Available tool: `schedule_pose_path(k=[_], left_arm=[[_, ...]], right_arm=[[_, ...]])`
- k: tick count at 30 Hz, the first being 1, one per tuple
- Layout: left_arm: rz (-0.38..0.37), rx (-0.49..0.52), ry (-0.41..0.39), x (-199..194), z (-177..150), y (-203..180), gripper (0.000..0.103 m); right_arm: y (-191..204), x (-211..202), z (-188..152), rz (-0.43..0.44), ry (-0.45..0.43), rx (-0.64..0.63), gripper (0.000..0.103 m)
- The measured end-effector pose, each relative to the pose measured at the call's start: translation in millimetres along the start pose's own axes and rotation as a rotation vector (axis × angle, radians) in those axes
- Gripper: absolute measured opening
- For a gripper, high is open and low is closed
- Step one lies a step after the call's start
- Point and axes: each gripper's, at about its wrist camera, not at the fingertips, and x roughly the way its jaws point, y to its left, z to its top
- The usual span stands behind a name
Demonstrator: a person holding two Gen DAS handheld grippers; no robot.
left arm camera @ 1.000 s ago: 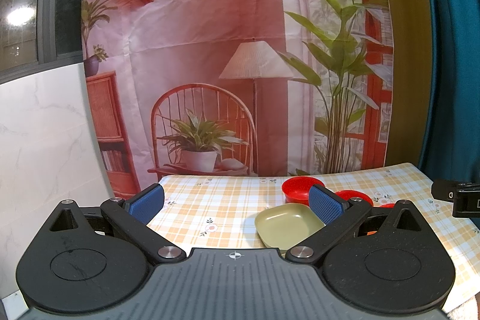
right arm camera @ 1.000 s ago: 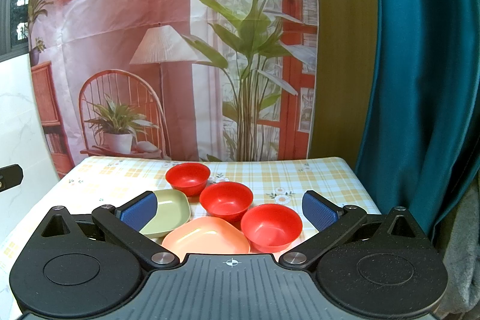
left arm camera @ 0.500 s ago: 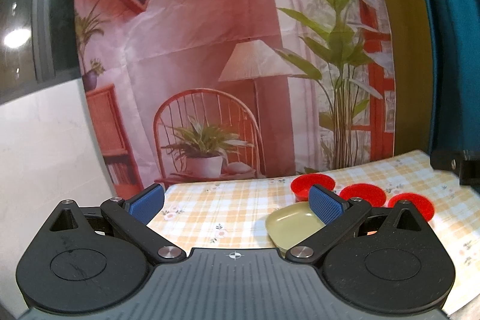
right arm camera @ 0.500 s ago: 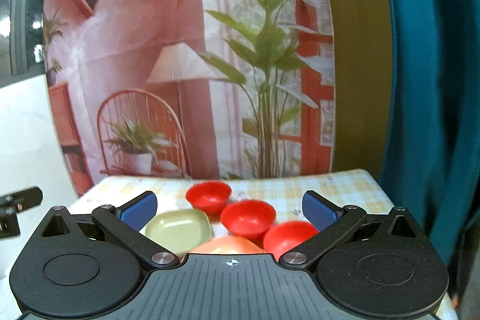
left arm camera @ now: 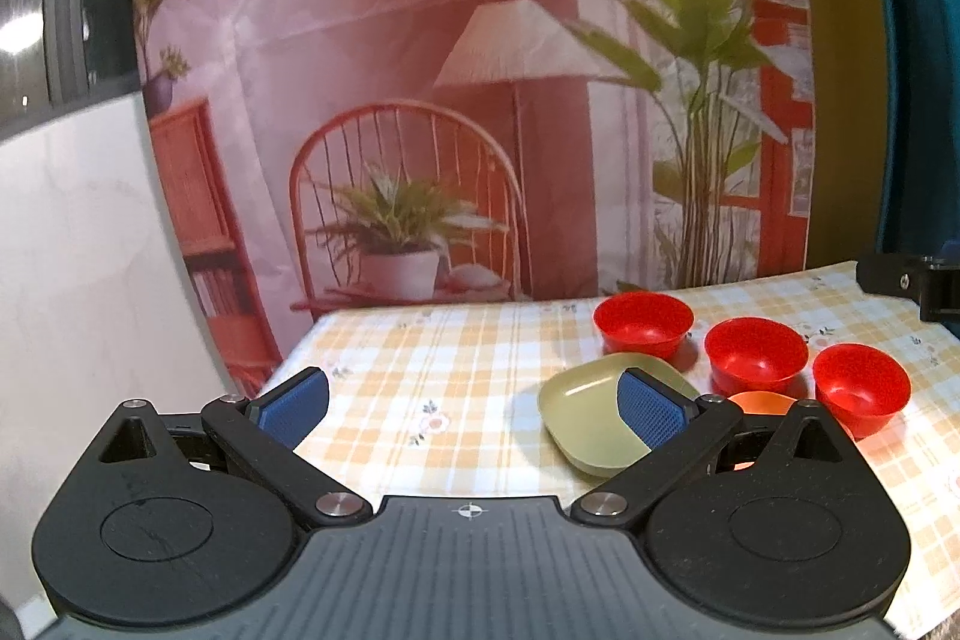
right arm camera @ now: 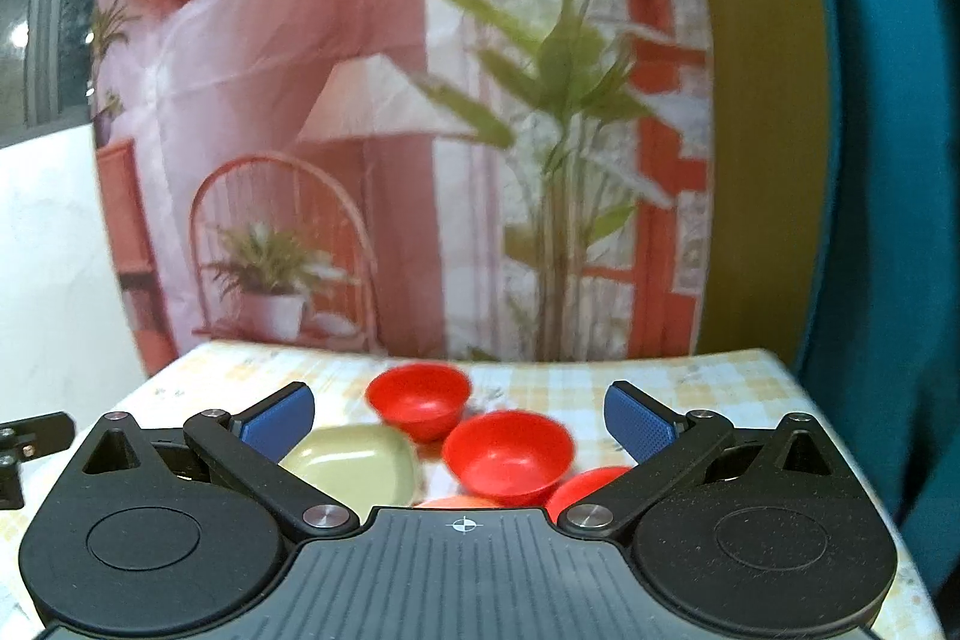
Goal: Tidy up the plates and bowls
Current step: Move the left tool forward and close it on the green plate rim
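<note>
Three red bowls stand on the checked tablecloth: a far one (left arm camera: 643, 324), a middle one (left arm camera: 755, 355) and a near right one (left arm camera: 861, 388). A pale green square plate (left arm camera: 591, 409) lies in front of them, with an orange plate (left arm camera: 761, 402) mostly hidden beside it. My left gripper (left arm camera: 473, 407) is open and empty above the cloth, left of the dishes. In the right wrist view, my right gripper (right arm camera: 459, 419) is open and empty, with the far bowl (right arm camera: 418, 397), the middle bowl (right arm camera: 507, 451), the green plate (right arm camera: 354, 469) and a sliver of the orange plate (right arm camera: 456, 502) ahead of it.
A printed backdrop (left arm camera: 480, 70) of a lamp, chair and plants hangs behind the table (left arm camera: 420, 358). A teal curtain (right arm camera: 888, 160) hangs at the right. The other gripper's black tip (left arm camera: 906, 280) shows at the right edge. A white wall (left arm camera: 78, 250) stands to the left.
Both grippers have risen and tilted, so the dishes now sit lower in the right view and further right in the left view. The dishes have not moved. Both grippers stay open.
</note>
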Motion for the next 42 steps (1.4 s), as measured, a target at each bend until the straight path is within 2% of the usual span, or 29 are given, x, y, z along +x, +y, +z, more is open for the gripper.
schedule_pose_path(k=[7, 17, 30, 38, 42], left_arm=[[-0.021, -0.081, 0.077, 30, -20, 10, 0.103], [-0.034, -0.102, 0.172, 60, -49, 8, 0.102], [-0.072, -0.137, 0.247, 75, -66, 9, 0.091], [-0.123, -0.170, 0.304, 78, -74, 8, 0.078], [-0.149, -0.189, 0.345, 83, -79, 6, 0.076]], right_arm=[[18, 27, -21, 0.007, 0.064, -0.026, 0.103], [28, 49, -53, 0.037, 0.142, -0.053, 0.103], [25, 63, -72, 0.083, 0.209, -0.053, 0.102], [23, 68, -86, 0.115, 0.254, -0.033, 0.093], [24, 73, -91, 0.139, 0.281, -0.029, 0.082]])
